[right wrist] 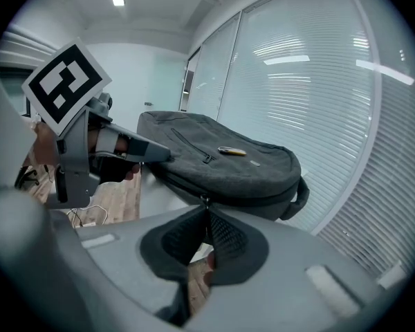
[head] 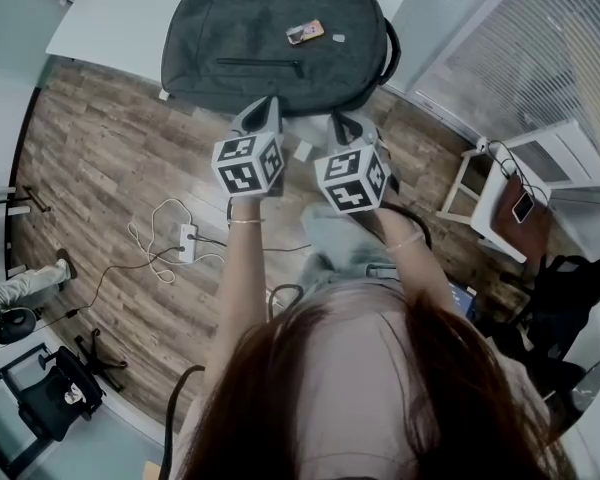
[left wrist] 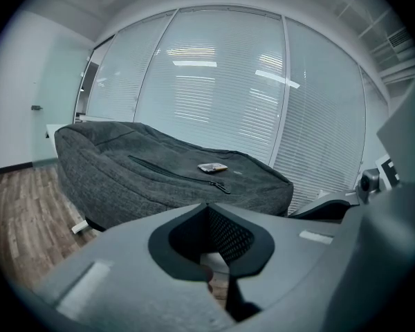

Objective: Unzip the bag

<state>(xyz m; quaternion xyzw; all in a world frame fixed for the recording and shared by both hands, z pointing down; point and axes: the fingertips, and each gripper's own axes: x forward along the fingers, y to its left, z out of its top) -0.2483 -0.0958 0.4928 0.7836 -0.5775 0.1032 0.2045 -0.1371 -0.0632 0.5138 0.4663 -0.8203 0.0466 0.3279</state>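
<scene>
Nearest the wearer, the left gripper (head: 270, 105) and right gripper (head: 338, 120) both have their jaws closed, tips at the near edge of the grey bag (head: 280, 28), which lies flat on a white table (head: 105, 23). A zip pull (right wrist: 205, 200) sits on that edge at the right gripper's tips. The bag looks unopened, so this seems to be the approach; next, that pull needs pinching and drawing along the bag's side.

Grey bag (head: 270, 43) on white bench (head: 110, 23), upper centre.
Left hand-held gripper (head: 264, 108) and right hand-held gripper (head: 343, 123) side by side near its lower edge.
</scene>
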